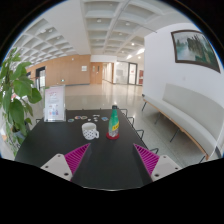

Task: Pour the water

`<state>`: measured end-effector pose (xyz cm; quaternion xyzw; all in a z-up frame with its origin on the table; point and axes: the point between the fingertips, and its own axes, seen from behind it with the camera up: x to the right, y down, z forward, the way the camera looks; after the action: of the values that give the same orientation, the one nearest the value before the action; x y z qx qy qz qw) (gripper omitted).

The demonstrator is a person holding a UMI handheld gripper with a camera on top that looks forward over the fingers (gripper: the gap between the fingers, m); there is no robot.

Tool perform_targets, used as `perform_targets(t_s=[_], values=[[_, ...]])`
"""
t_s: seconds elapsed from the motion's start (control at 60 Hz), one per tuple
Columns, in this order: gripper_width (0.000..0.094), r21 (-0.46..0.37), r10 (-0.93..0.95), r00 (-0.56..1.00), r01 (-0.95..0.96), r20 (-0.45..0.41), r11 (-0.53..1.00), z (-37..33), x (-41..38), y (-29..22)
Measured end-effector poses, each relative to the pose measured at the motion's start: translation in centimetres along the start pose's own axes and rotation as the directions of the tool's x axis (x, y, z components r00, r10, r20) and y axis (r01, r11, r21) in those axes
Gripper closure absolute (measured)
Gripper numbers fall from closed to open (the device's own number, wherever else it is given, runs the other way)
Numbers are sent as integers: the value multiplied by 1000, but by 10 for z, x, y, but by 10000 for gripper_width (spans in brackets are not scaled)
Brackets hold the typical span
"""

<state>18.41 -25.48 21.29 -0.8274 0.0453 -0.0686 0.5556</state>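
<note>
A green bottle (114, 123) with a red base and dark cap stands upright on the dark table (60, 145), well ahead of my fingers. To its left sits a small white patterned cup (90, 131). My gripper (111, 158) is open, its magenta pads (77, 155) spread wide apart with only bare tabletop between them. The bottle and cup lie beyond the fingertips, roughly in line with the gap.
A white sign stand (54, 103) is at the table's far left, with small white items (83, 118) scattered behind the cup. A leafy plant (15, 95) rises at the left. A white bench (185, 120) runs along the right wall.
</note>
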Motion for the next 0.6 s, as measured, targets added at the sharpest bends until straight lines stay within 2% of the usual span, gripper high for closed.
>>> perform_targets(t_s=[0.117, 0.267, 0.5, 0.6], values=[[74, 7, -2, 1000, 3, -18, 1000, -51, 5, 4], [75, 29, -31, 999, 32, -37, 999, -84, 7, 5], [77, 37, -17, 1000, 17, -6, 999, -102, -6, 0], [74, 38, -25, 1000, 25, -19, 999, -100, -6, 2]])
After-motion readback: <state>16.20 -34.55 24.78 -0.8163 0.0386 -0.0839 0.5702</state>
